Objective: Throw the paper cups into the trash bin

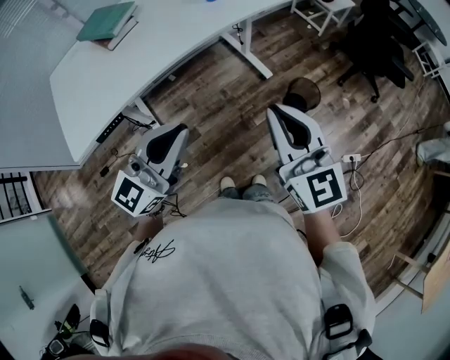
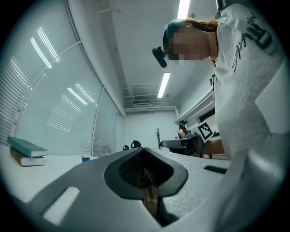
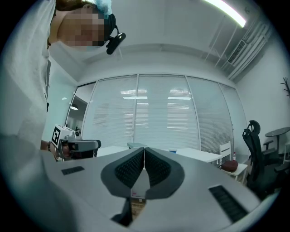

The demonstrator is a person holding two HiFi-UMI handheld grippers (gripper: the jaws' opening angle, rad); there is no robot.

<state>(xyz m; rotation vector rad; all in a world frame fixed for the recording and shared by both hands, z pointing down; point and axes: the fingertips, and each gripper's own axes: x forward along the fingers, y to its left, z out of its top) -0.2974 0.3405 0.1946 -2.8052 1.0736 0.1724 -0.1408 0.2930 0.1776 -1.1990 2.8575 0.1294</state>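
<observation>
Nearest the head camera, a white sweatshirt (image 1: 225,274) fills the lower frame. I see the left gripper (image 2: 147,174) and right gripper (image 3: 144,156) both clenched on nothing, held out over the wood floor (image 1: 232,91). One blue-rimmed paper cup (image 2: 86,158) stands well apart on the white desk (image 1: 140,63). What I take for the trash bin (image 1: 304,92) sits ahead. Reaching with jaws closed would likely topple the cup.

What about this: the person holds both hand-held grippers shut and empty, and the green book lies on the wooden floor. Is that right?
Not quite. The green book lies on the white desk, not the wooden floor; the head view shows it. The left hand-held gripper and right hand-held gripper are indeed shut and empty.
</observation>
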